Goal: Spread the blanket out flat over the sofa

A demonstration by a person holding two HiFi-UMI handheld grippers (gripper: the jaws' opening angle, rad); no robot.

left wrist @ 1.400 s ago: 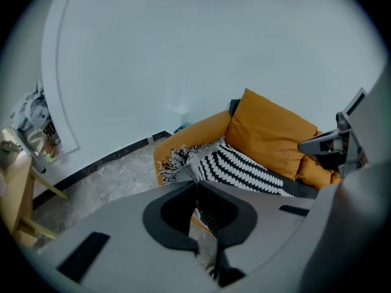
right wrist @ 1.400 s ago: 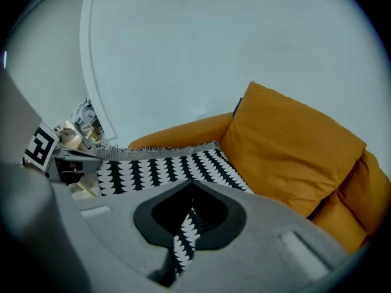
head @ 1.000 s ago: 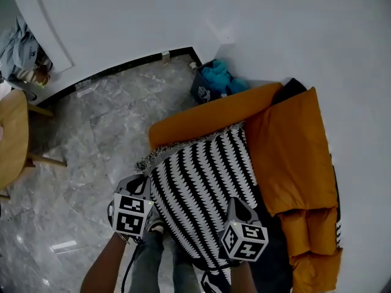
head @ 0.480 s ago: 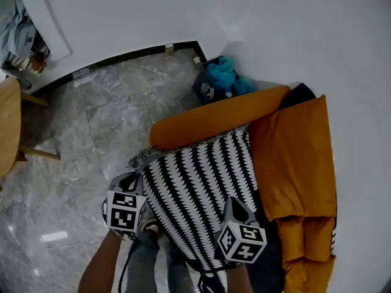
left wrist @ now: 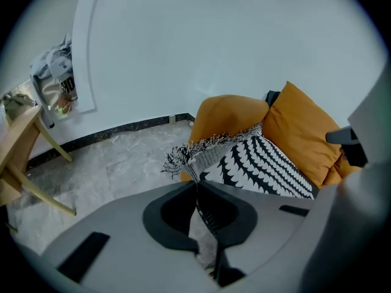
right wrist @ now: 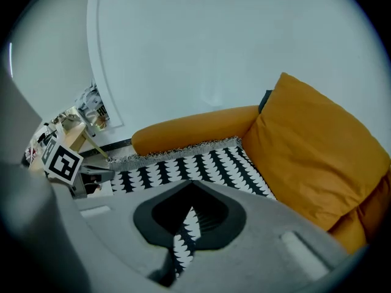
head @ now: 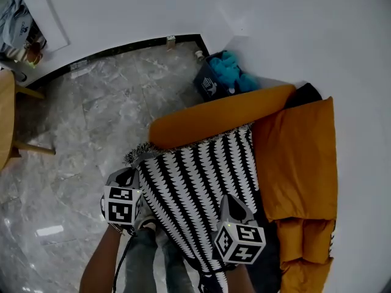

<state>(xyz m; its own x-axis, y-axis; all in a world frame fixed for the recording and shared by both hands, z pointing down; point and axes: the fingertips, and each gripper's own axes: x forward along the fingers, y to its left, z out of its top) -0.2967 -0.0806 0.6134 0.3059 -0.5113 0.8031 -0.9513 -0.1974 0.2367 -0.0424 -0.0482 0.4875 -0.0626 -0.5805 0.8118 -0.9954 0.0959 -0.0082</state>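
Left gripper (left wrist: 197,187) was clamped shut on the black-and-white patterned woven blanket (head: 198,182), on its edge by the fringed corner. Right gripper (right wrist: 189,215) was pinched closed on the blanket edge further along. The blanket lay stretched across the seat of the orange fabric sofa (head: 214,116) (fringe up against the armrest). Best approach: hold both grips level and taut, lower evenly, and release only once the blanket lies flat.

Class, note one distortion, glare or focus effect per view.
Head view: skirting bows; glare patch on the floor. Left gripper view: dark rounded corners, wall trim curves. Right gripper view: dark corners too; sofa sharp.
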